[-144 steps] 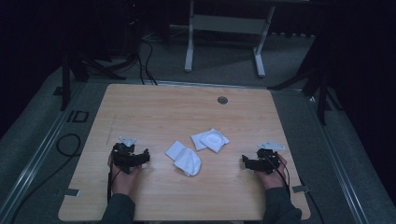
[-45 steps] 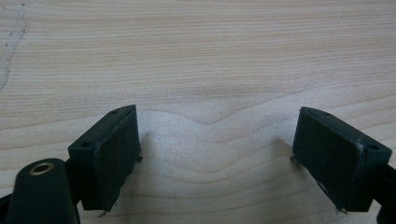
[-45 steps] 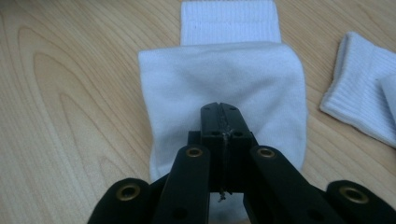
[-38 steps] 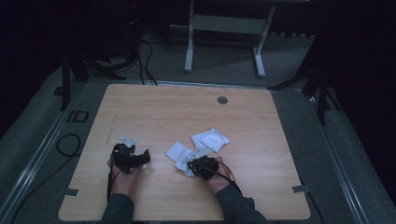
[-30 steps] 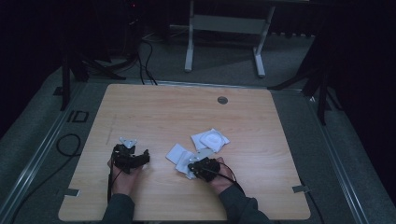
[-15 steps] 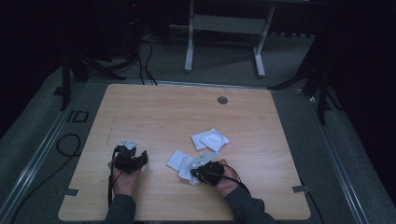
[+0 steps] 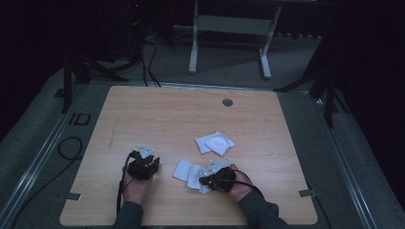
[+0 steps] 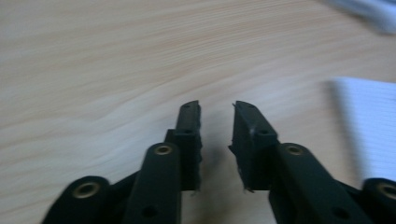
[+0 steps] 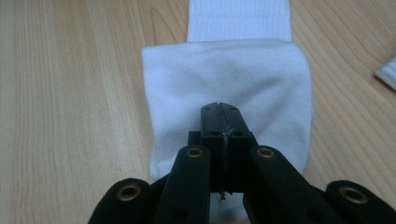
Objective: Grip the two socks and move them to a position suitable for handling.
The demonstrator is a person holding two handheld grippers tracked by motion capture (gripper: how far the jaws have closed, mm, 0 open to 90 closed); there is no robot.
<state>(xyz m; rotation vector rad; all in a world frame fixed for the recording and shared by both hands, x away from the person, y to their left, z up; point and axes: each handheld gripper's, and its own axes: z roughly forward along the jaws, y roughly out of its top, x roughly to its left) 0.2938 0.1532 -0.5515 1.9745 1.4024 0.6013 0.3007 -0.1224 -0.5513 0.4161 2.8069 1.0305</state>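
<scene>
Right tool crossed from right table edge to near white sock, jaws now closed over it.

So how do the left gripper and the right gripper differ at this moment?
The left gripper has its jaws apart with nothing between them, while the right gripper has its jaws pressed together, with what looks like a thin edge of the white sock between them. The left gripper sits over bare wooden table; the right gripper is over the sock. Both are black and hand-held.
</scene>
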